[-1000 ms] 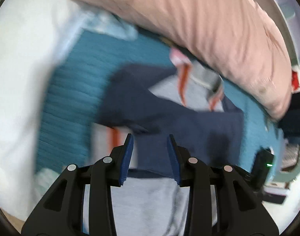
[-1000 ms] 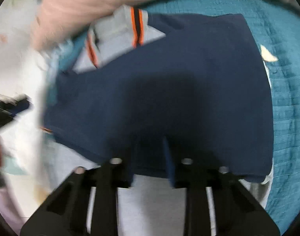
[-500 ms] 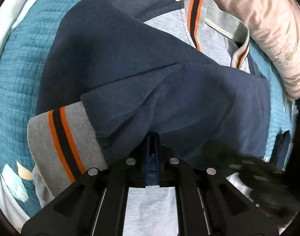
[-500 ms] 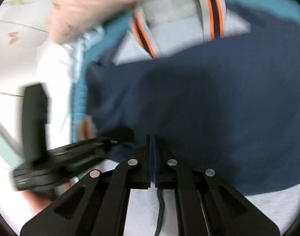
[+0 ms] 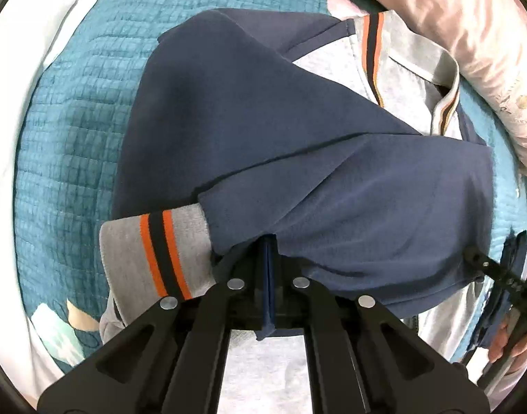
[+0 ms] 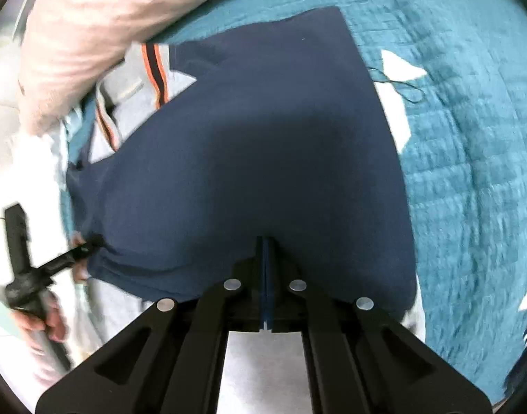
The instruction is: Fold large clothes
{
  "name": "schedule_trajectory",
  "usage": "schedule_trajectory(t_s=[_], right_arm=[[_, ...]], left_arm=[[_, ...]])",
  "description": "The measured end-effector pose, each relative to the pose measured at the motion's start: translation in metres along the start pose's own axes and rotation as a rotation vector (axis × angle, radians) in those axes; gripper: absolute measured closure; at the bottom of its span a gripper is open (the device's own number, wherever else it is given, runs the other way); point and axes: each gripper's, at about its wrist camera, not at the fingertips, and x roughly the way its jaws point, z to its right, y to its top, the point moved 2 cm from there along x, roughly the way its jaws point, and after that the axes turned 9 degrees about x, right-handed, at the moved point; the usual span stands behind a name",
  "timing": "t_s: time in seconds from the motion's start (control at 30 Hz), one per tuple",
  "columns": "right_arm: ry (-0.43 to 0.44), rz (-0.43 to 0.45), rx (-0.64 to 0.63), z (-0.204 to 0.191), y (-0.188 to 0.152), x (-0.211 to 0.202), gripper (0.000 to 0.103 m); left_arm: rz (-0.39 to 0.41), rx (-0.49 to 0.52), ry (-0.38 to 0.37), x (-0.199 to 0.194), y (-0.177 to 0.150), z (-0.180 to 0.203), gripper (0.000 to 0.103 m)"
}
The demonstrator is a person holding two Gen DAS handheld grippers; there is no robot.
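Left wrist: left tool (image 5: 268,241) pinched tight on the jacket (image 5: 298,179) hem; jacket lies on the quilt (image 5: 73,138).
Right wrist: right tool (image 6: 265,241) clamped on the hem too. Lift both evenly, keep the edge taut.

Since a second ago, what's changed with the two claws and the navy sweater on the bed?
The left claw was open above the sweater; it dropped and closed on the navy hem. The right claw was nearly shut and has also clamped the hem. The sweater looks much as it was, sleeves folded in, on the teal quilt below the pink pillow.
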Motion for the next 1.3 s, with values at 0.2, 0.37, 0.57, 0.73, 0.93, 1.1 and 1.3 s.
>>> schedule_trajectory(t_s=[0.2,0.37,0.57,0.73,0.93,1.1,1.3], right_arm=[[-0.060,0.044,-0.052,-0.046,0.004,-0.026,0.101],[0.076,0.053,-0.089,-0.092,0.025,-0.025,0.101],[-0.084,0.038,-0.075,-0.085,0.053,0.026,0.103],[-0.072,0.025,-0.016,-0.037,0.063,-0.005,0.103],[-0.172,0.080,0.051,0.016,0.070,0.008,0.100],[-0.078,0.059,0.106,0.027,0.072,0.008,0.102],[-0.039,0.085,0.132,0.044,0.068,-0.039,0.095]], left_arm=[[0.057,0.018,-0.001,-0.029,0.007,0.014,0.100],[0.113,0.012,-0.088,-0.040,0.028,0.031,0.100],[0.058,0.031,0.083,0.009,0.009,0.036,0.101],[0.108,0.027,0.167,-0.007,-0.002,0.019,0.101],[0.125,-0.042,0.134,0.012,-0.004,0.005,0.100],[0.104,-0.030,0.156,0.014,-0.006,0.011,0.100],[0.074,-0.037,0.146,0.008,0.027,0.039,0.099]])
